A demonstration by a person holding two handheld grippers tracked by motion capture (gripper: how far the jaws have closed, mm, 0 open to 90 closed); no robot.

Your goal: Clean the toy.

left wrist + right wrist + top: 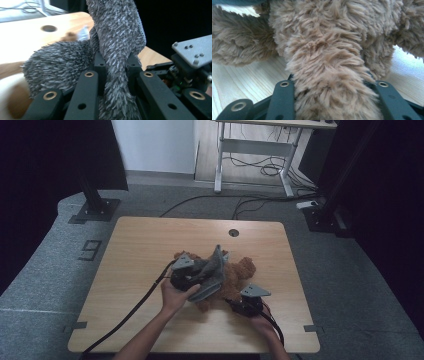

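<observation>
While left gripper (116, 72) pinches grey cloth (117, 37); right gripper (332, 85) clamps brown plush (324, 50)

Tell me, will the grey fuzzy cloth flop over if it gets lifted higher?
Probably yes. The grey cloth already bends and droops where the left gripper pinches it, so it looks soft and floppy. It seems light, since a thin pinch holds it up. Its fuzzy pile likely keeps it from slipping. It drapes over the brown teddy.

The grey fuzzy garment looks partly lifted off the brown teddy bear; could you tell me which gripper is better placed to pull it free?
Probably the left gripper: it clamps the grey garment, while the right gripper pins the bear's limb.
</observation>
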